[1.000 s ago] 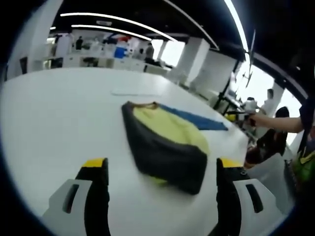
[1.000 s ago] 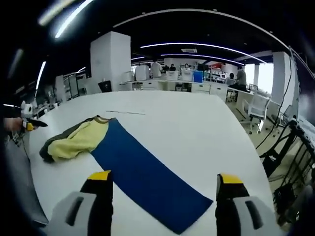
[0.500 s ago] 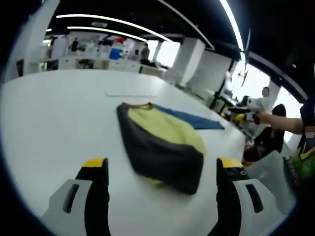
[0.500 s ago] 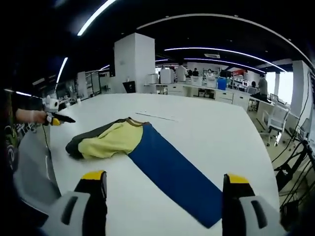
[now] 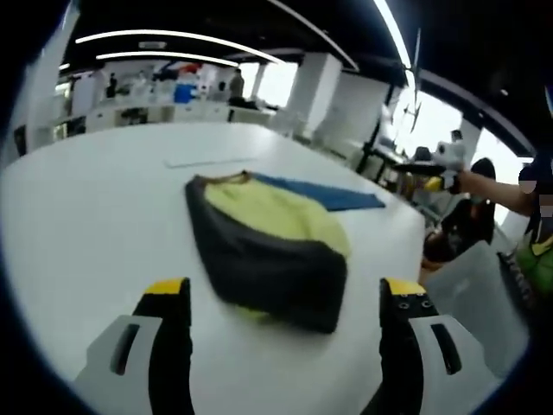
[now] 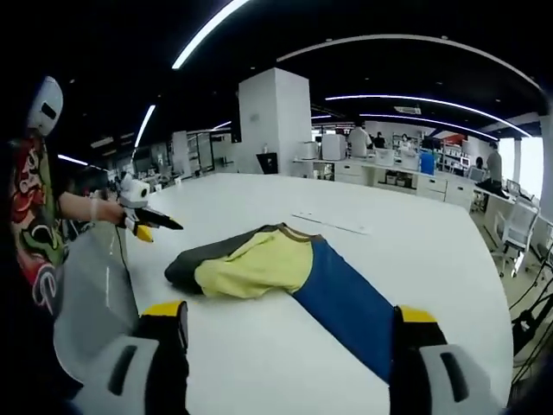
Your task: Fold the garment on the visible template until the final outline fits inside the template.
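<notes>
Garment (image 5: 263, 251): yellow body with dark grey sleeves or panels, lying bunched in a rough heap on the white table (image 5: 86, 207). It covers one end of the blue template (image 6: 346, 303), a long rectangular strip flat on the tabletop; the rest of the strip runs bare away from the heap. In the right gripper view the collar (image 6: 289, 230) sits at the far edge of the heap, near where yellow cloth meets blue.

Left gripper (image 5: 285, 346): jaws spread wide, nothing between them, held above the table on the near side of the dark grey fold. Right gripper (image 6: 289, 367): jaws likewise parted and empty, raised over the table with the template's free end passing just ahead of them. Neither touches cloth. The left gripper also shows in the right gripper view, held out at the left beside the table edge (image 6: 143, 226).

Judgement: folding seems not begun; the outline is irregular and clearly wider than the strip.

To do this step well: probably spread the heap flat first, so edges and sleeves can be found. Pinch a single layer at a hem or shoulder corner, not the bundle. Work both grippers at matching corners, lift low, and lay each fold parallel to the strip's long edges. Risk: dragging the template out of place along with the cloth.
</notes>
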